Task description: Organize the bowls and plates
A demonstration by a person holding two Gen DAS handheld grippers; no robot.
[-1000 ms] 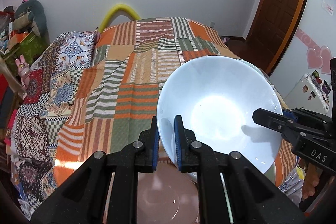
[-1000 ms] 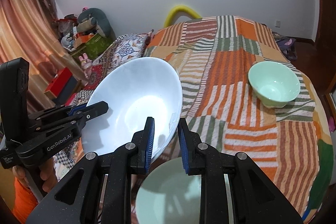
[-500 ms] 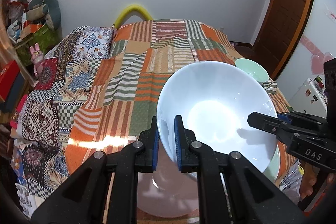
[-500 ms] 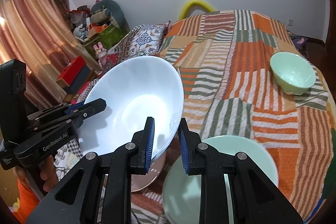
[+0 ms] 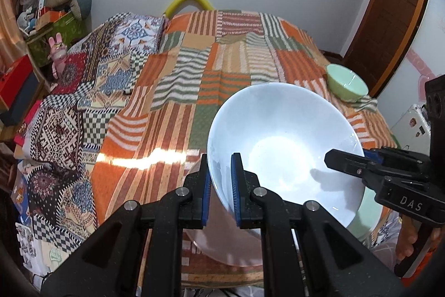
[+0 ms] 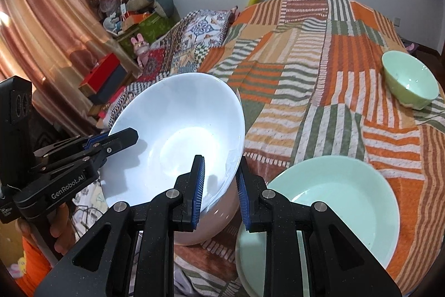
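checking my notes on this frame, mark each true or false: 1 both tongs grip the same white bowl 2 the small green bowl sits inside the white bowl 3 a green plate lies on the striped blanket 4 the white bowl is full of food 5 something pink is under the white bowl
1. True: left tongs and right tongs each clamp the rim of the white bowl.
2. False: the small green bowl stands apart, farther off on the striped blanket.
3. True: the green plate lies there, right of the white bowl.
4. False: it is empty.
5. True: a pink dish shows beneath it.
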